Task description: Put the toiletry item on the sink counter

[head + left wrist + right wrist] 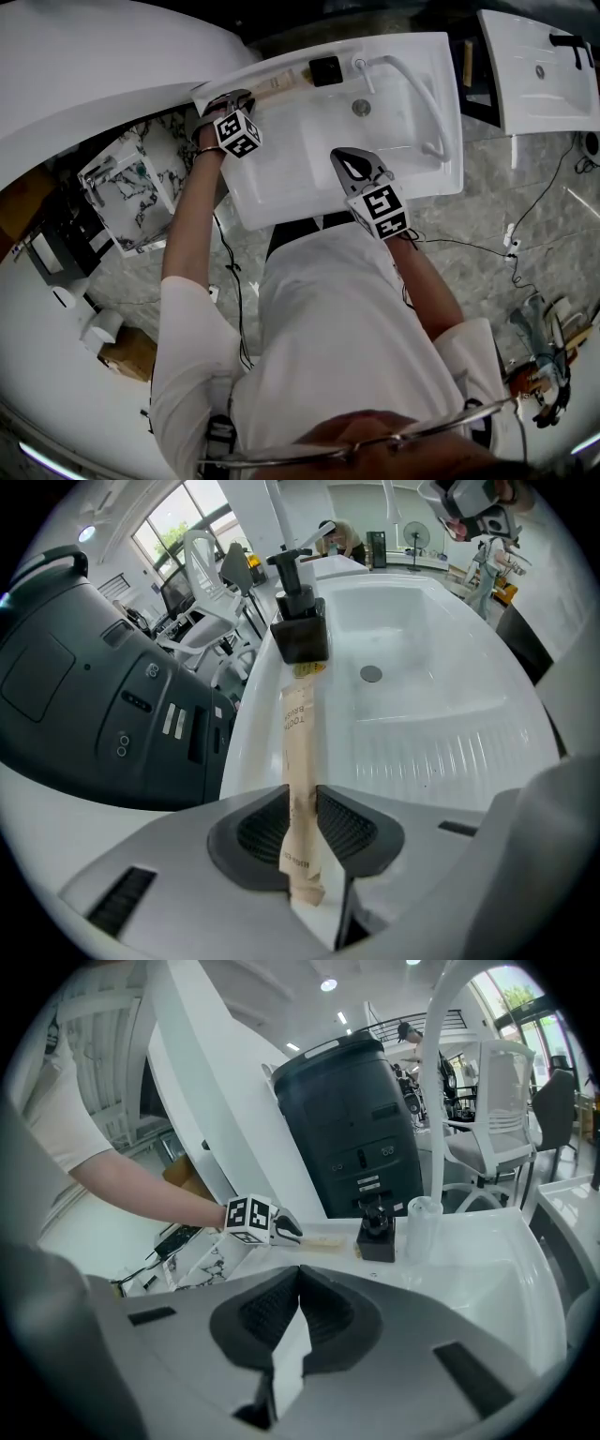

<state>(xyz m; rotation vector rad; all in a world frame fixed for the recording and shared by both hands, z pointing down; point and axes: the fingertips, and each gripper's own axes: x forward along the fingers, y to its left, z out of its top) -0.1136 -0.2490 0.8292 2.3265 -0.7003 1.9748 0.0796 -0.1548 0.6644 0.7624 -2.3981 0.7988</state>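
Note:
A tan paper toothbrush packet lies along the sink counter's back left rim. Its far end reaches a black pump dispenser. My left gripper is shut on the packet's near end, with both pads touching the paper. In the head view the left gripper sits at the counter's left corner, the packet stretching toward the dispenser. My right gripper hovers over the basin's front, shut and empty. The right gripper view shows the left gripper, packet and dispenser.
A white curved faucet and a clear cup stand by the dispenser. The drain is mid-basin. A dark grey machine stands behind the counter. A marbled box sits left of the sink, a second sink at right.

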